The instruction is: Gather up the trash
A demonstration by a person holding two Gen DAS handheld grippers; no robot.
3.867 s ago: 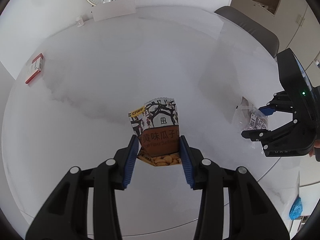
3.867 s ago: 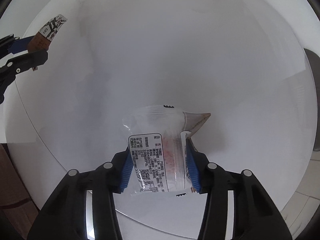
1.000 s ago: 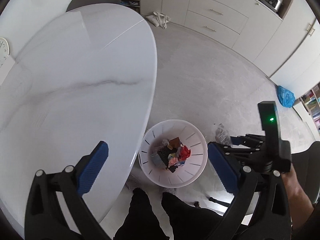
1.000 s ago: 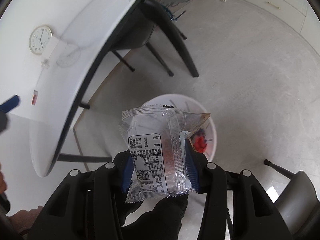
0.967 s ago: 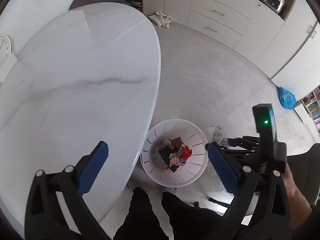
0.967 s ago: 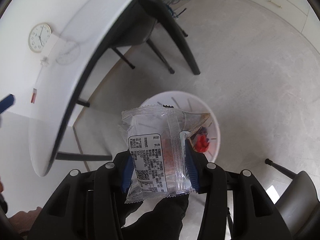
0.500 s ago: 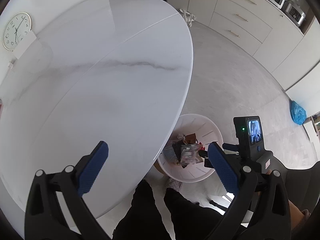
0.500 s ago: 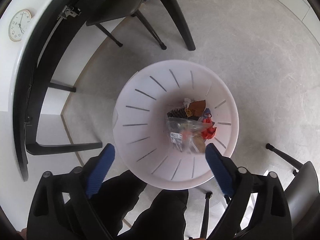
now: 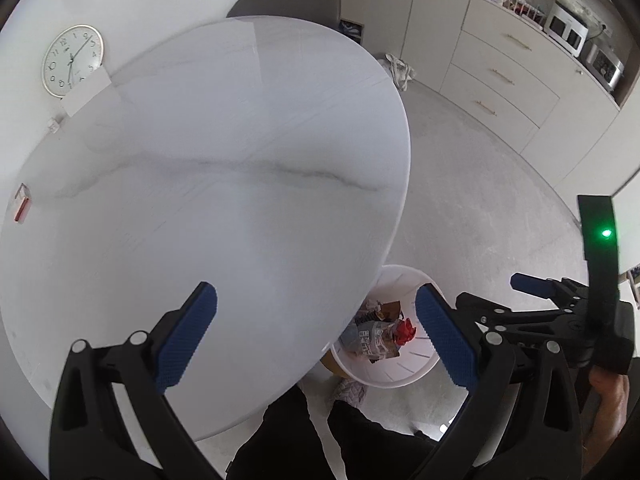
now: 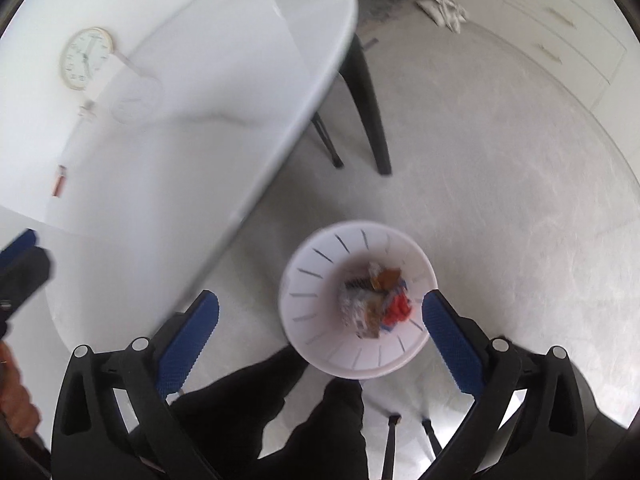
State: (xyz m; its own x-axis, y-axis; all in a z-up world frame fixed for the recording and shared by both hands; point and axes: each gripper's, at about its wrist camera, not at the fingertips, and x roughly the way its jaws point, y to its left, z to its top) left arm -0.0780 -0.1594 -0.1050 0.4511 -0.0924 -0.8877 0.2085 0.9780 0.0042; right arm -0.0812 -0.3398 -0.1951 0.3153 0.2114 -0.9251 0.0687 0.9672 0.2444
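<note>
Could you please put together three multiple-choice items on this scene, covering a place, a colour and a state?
1. Where is the white bin?
A. on the table
B. on the floor beside the table
C. on a chair

2. What colour are the pads of the left tongs?
A. blue
B. green
C. yellow

3. What state are the right tongs in?
A. shut on a wrapper
B. open and holding nothing
C. out of view

Answers:
1 B, the bin stands on the grey floor by the table edge.
2 A, both pads are blue.
3 B, the jaws stand wide apart above the trash in the bin.
</note>
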